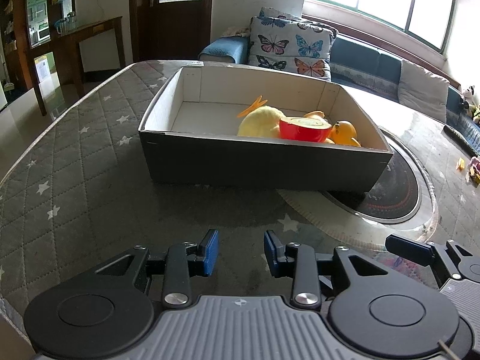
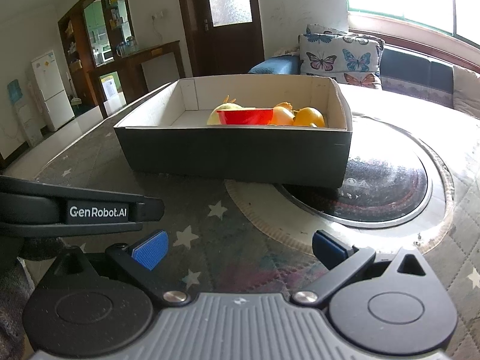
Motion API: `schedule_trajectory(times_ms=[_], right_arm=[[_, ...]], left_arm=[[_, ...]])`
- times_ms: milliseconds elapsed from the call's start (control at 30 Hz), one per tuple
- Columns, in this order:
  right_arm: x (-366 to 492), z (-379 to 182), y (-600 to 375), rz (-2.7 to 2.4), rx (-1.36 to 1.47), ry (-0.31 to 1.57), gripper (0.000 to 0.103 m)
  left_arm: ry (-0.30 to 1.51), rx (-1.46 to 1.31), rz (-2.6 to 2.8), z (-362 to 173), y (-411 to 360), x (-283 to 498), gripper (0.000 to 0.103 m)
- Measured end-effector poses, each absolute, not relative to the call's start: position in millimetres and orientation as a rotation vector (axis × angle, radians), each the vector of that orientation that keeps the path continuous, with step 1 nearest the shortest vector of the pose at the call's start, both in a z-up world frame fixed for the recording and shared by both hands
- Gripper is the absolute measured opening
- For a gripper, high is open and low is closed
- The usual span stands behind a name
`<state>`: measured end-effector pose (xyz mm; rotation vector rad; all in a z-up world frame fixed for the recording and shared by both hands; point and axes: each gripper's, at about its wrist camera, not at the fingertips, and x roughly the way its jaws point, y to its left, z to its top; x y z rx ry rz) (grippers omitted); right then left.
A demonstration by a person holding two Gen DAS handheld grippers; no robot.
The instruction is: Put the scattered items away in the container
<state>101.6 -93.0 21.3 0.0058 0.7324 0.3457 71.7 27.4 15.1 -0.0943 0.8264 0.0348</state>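
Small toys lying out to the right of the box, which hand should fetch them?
Right, probably. The small toys lie past the right end of the box, on the side of the right gripper, which is open and empty. The left gripper, also open, sits farther away.

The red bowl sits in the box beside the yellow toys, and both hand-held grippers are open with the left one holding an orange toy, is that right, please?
Not quite. The left hand-held gripper holds nothing: the left wrist view shows only the quilted cover between its blue pads. The rest stands: the red bowl sits in the box beside the yellow toys, and the right hand-held gripper is open too.
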Motion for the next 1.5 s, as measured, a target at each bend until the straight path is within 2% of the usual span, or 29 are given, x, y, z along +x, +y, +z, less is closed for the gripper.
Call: schedule_trajectory(times_ms=[1500], right_arm=[[110.0,18.9,-100.6,0.318,0.020,0.748,0.103]], left_arm=[[0.751,0.059,0.079,17.6,10.4,79.0,0.037]])
